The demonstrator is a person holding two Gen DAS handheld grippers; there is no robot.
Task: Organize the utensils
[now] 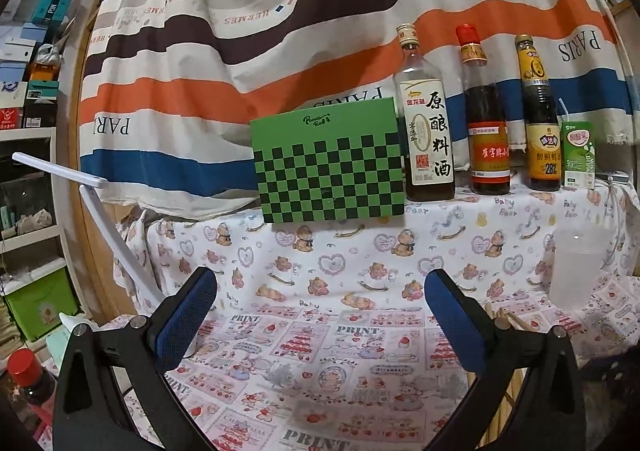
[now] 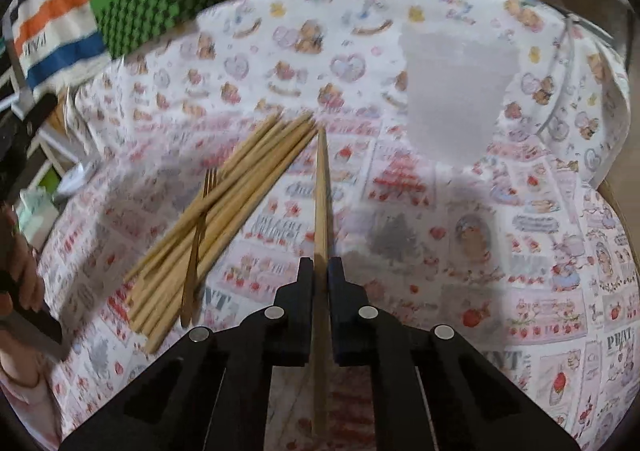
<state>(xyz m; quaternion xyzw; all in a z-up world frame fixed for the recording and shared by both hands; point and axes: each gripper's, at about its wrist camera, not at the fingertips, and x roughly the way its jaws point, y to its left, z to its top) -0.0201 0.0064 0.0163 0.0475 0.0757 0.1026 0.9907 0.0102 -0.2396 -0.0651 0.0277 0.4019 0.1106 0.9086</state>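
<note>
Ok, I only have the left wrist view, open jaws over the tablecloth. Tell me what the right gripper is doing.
Observer: The right gripper is shut on a single chopstick.
Operator: Say where the rest are.
Observer: The chopstick pile lies on the tablecloth, left of the held one in the right wrist view.
Operator: Check for anything else in that pile.
Observer: A small fork lies across it.
</note>
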